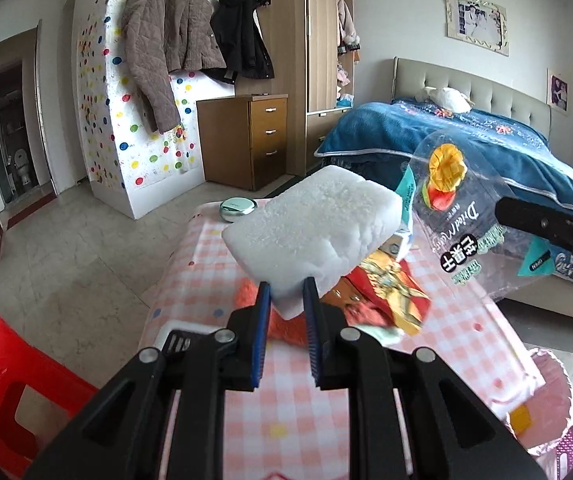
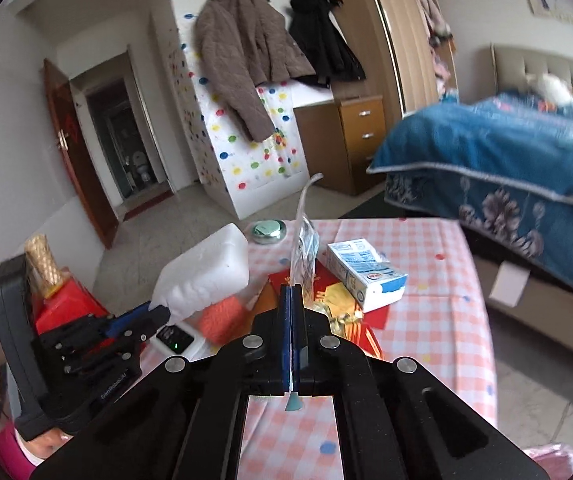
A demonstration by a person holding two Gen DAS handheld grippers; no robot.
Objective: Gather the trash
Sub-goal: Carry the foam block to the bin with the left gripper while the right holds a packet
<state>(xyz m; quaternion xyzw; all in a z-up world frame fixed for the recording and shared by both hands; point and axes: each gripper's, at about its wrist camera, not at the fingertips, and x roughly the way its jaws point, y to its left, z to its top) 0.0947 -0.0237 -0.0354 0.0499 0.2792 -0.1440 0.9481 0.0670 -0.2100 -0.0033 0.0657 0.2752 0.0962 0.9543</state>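
The white foam block (image 1: 314,232) is pinched by one lower corner between the blue pads of the left tongs (image 1: 288,300) and is carried clear above the bench (image 1: 190,280), presumably so that it can be swung to a bin without dragging over the other litter. Just right of the block, a clear dried-mango bag (image 1: 466,216) is held up by the right tongs (image 2: 291,300), whose fingers are pressed flat together on the thin film (seen edge-on from the right wrist view, it is little more than a sliver); so thin a sheet is gripped near its edge because nothing else offers purchase.

Below the block, on the checked cloth, a red-and-gold wrapper (image 2: 338,300), an orange cloth (image 2: 222,320) and a small milk carton (image 2: 366,272) are left lying, judged as trash not yet collected. Beyond the block a round green tin (image 2: 267,231) stands at the far edge of the bench. To the block's left a red stool (image 1: 10,380) is seen.
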